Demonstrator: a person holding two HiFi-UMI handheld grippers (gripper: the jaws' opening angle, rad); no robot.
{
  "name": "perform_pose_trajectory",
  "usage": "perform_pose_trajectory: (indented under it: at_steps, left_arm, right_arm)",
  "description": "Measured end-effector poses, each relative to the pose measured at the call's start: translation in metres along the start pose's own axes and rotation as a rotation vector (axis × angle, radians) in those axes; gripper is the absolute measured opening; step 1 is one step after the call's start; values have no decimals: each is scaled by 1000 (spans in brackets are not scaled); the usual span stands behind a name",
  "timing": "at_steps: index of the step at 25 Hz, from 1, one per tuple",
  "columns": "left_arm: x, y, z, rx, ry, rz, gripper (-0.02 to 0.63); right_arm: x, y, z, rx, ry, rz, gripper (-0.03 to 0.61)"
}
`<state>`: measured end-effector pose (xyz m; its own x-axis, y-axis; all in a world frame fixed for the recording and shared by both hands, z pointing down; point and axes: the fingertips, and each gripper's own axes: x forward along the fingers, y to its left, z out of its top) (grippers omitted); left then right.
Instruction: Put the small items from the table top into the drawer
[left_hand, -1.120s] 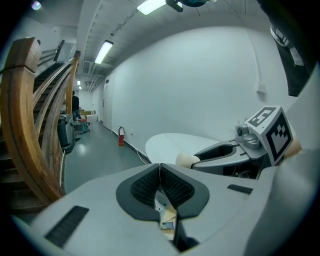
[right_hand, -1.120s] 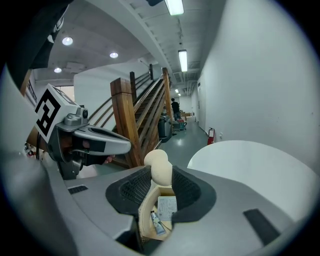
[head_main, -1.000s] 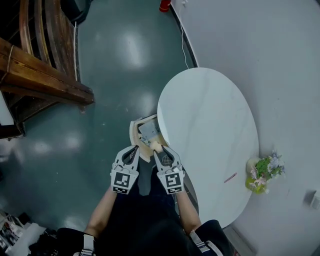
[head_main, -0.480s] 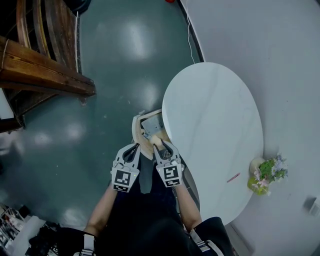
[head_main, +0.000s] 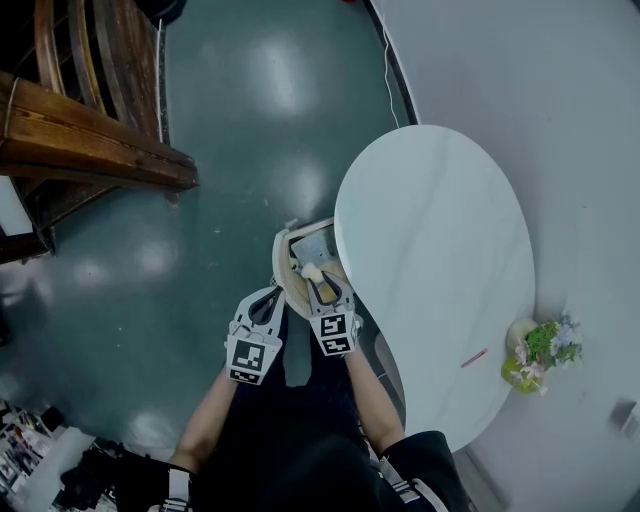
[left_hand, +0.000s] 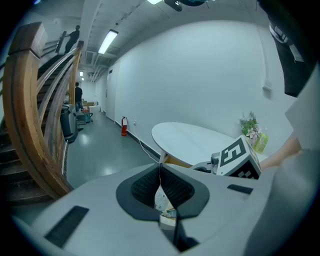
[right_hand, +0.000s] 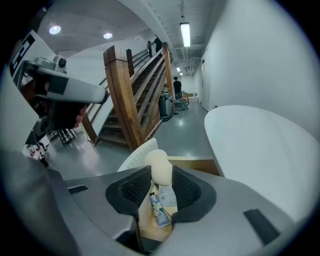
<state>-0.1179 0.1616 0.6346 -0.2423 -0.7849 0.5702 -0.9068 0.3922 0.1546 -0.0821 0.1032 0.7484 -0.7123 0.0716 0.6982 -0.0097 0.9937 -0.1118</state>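
**While the drawer stands open, a cream lump hangs above it**

Where the white oval counter (head_main: 440, 250) curves nearest the person, a drawer (head_main: 281, 262) is pulled out from under its edge, its pale curved front facing the green floor (head_main: 230, 150). The right gripper (head_main: 320, 283) points down over the open drawer and is clamped on a cream lump (right_hand: 160, 166) — a smooth, rounded piece whose top sticks up past the dark pads on either side. It is in the air above the drawer, not lying in it.

Seen between those jaws, two things lie on the drawer's bottom: a small tube (right_hand: 159, 212) with a flower printed on it, and a white card (right_hand: 167, 196) just beside it.

The left gripper (left_hand: 160, 175) sits close by on the floor side of the drawer front, its jaws together with nothing between them.

Most of the counter is bare. Near its far edge by the wall stands a little pot of flowers (head_main: 540, 350), and a thin pink stick (head_main: 473, 357) lies near it — too small to say what it is. A wooden staircase (head_main: 90, 140) rises on the other side of the floor.
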Motion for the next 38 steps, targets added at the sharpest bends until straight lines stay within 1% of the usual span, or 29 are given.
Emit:
perform_pose_trajectory:
  at_steps: [8, 12, 16, 22, 24, 30, 38]
  left_arm:
    - [1, 8, -7, 3, 14, -4, 20]
    - [-1, 12, -11, 1, 20, 2, 20]
    - [-3, 14, -13, -1, 24, 7, 20]
    - [-4, 15, -13, -1, 23, 7, 20]
    - [-3, 13, -12, -1, 21, 7, 20]
    - [-4, 12, -8, 3, 14, 3, 20]
    - [-11, 6, 8, 26, -14, -3, 20]
  right_arm:
    - [38, -3, -31, 13, 76, -21, 149]
    - [51, -5, -40, -4, 104, -26, 150]
    - [55, -5, -42, -8, 111, -23, 150]
    - [57, -3, -37, 41, 69, -14, 150]
    - [56, -4, -37, 50, 61, -12, 161]
    - [49, -3, -32, 56, 63, -12, 167]
    - [28, 0, -7, 47, 10, -17, 166]
